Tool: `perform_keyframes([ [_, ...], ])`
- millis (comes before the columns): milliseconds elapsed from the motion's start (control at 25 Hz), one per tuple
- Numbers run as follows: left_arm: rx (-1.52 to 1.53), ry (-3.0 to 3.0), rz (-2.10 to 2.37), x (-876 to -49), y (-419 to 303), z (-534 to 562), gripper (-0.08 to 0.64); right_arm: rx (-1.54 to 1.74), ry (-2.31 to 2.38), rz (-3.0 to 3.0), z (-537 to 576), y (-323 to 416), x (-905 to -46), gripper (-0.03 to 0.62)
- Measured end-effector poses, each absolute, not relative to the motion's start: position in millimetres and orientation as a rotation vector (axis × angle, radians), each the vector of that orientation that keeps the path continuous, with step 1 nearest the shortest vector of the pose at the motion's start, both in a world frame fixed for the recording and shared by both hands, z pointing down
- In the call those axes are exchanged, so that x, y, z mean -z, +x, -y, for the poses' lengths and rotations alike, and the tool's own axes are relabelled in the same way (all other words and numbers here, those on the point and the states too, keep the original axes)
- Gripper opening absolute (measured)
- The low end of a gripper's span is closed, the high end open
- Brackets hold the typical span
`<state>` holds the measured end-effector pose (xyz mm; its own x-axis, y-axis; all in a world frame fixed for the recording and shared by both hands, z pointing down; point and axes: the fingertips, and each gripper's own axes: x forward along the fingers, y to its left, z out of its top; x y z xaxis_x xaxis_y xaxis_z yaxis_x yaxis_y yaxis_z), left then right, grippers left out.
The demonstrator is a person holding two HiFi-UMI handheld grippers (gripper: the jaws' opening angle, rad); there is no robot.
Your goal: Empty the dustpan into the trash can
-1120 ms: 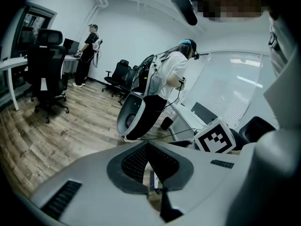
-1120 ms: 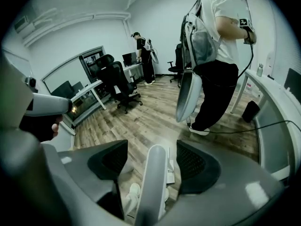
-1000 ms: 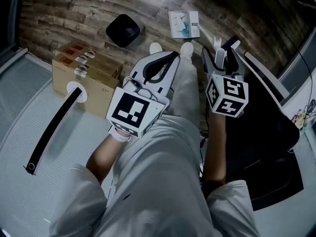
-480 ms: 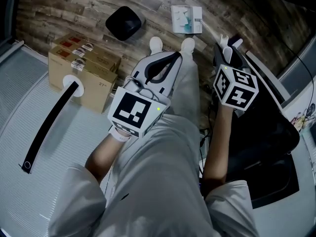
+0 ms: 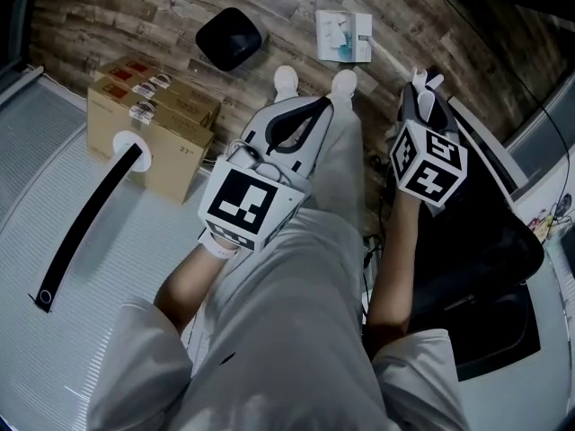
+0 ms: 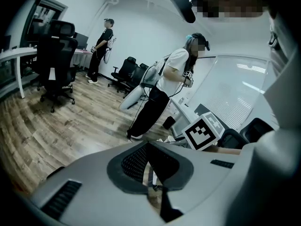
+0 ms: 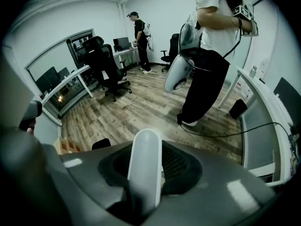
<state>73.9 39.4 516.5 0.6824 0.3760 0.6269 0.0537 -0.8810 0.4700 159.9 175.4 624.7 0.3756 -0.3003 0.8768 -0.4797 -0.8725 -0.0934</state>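
A black trash can stands on the wooden floor ahead of my feet, and it also shows as a dark shape in the right gripper view. My right gripper points steeply down beside my right leg. Its jaws have just been closing on an upright white rounded handle, and that gripper now grips it. The handle's lower end and whatever it belongs to are hidden. My left gripper hangs over my left leg, shut and empty.
Stacked cardboard boxes sit left of the can. A flat white and teal thing lies on the floor beyond my shoes. A black office chair crowds my right side. A white tabletop with a black strap is at left. A person stands nearby.
The right gripper's jaws went from wide open to closed round the white handle, and it shifted slightly right and sank. The left gripper barely moved.
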Motion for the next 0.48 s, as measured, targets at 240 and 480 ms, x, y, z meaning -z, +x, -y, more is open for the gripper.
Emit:
perform_keyframes([
  [240, -1.044, 2.474, -0.336, -514.4, 72.7, -37.8, 0.006, -1.480, 2.452, 0.672, -179.9, 159.3, -623.4, 0.124],
  [480, -1.039, 2.480, -0.319, -510.8, 72.9, -32.8, 0.008, -1.455, 2.453, 0.671, -181.8, 158.7, -615.4, 0.121],
])
